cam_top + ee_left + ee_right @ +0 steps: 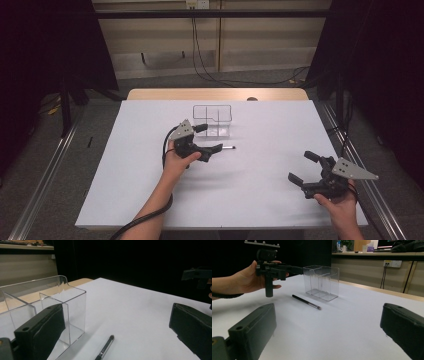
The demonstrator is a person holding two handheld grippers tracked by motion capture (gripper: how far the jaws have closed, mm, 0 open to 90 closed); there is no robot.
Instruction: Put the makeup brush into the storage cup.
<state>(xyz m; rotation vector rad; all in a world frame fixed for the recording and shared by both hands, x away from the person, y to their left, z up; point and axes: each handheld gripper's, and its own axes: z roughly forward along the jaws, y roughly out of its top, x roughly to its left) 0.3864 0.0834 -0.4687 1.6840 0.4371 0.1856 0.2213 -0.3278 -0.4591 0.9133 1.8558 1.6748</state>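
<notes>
A thin black makeup brush (227,148) lies flat on the white table (150,200), just in front of a clear plastic organizer (212,120) with several compartments. My left gripper (209,138) hovers open beside the organizer, one jaw near its front wall and the other next to the brush's handle end. In the left gripper view the brush (105,348) lies between the wide-apart jaws, with the organizer (50,302) at the left. My right gripper (303,167) is open near the table's right front, empty. Its view shows the brush (307,302) and the organizer (322,282) farther off.
The table's wooden far edge (215,93) lies behind the organizer. Metal rails (45,175) run along the floor on both sides. Cables hang at the back wall. A person's left hand (244,280) holds the other gripper in the right gripper view.
</notes>
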